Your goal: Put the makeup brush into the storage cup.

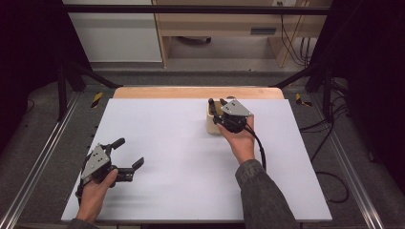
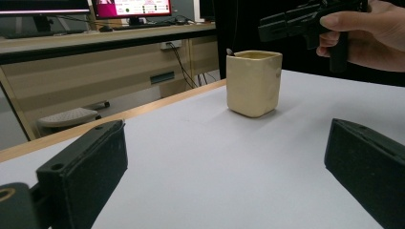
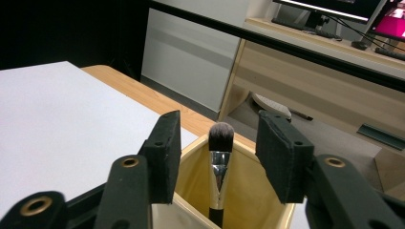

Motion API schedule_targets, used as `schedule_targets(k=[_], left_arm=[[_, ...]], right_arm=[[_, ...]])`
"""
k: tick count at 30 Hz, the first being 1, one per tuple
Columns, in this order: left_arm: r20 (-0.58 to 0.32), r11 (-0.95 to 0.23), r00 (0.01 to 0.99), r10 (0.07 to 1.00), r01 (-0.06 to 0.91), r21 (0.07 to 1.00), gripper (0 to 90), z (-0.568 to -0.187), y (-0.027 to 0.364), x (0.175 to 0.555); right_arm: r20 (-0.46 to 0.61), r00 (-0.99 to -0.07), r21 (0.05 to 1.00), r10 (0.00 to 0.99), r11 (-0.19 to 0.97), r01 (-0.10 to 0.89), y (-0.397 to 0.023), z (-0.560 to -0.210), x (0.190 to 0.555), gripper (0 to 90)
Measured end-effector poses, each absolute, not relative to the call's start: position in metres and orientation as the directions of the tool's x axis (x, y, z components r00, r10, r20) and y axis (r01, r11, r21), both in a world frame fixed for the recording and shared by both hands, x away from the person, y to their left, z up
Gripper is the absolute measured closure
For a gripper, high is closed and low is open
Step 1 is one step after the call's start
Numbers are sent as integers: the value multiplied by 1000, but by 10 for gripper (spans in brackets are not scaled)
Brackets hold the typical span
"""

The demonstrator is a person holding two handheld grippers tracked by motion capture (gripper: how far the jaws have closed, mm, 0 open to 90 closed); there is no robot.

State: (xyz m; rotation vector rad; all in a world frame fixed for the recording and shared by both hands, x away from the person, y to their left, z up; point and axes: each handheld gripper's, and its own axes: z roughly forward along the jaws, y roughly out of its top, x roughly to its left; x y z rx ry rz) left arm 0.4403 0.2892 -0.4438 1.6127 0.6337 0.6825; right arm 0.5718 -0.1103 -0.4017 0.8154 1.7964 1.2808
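Brush point(image 3: 220, 157) stands upright inside cream cup point(image 3: 239, 200), between right gripper's point(image 3: 218, 155) parted jaws.

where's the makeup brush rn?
Standing bristles-up inside the cream cup, the makeup brush shows in the right gripper view between the open jaws of the right hand-held gripper, near the white mat's far edge.

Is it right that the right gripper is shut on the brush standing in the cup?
Not quite. The right gripper is open: in the right gripper view its jaws stand apart on either side of the brush, not touching it. The brush does stand in the cup.
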Motion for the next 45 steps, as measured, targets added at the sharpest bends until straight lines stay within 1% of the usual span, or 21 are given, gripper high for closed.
schedule_targets(k=[6,11,14,17,26,31,34,39,45], left_arm=[[83,-139,679,730,29,990,5,-444,289,440],[84,-142,679,729,30,989,5,-444,288,440],[85,-143,680,729,30,989,5,-444,288,440],[85,-143,680,728,30,989,5,-444,288,440],[84,-142,680,729,29,989,5,-444,288,440],[85,-143,680,728,29,989,5,-444,287,440],[85,-142,680,728,28,989,5,-444,288,440],[83,-138,679,729,28,990,5,-444,288,440],[81,-136,678,730,28,990,5,-444,288,440]], right_arm=[[-211,-490,957,846,282,75,-113,-401,568,432],[-204,-490,956,847,281,87,-115,-401,564,335],[-208,-484,953,850,287,94,-116,-401,561,254],[-213,-474,954,854,286,87,-116,-401,557,213],[-219,-469,951,856,294,91,-119,-404,549,147],[-218,-488,946,845,307,108,-119,-404,544,102],[-219,-491,946,843,307,103,-118,-405,541,95],[-174,-516,948,839,284,141,-119,-409,538,65],[-169,-542,942,823,296,156,-121,-412,535,46]])
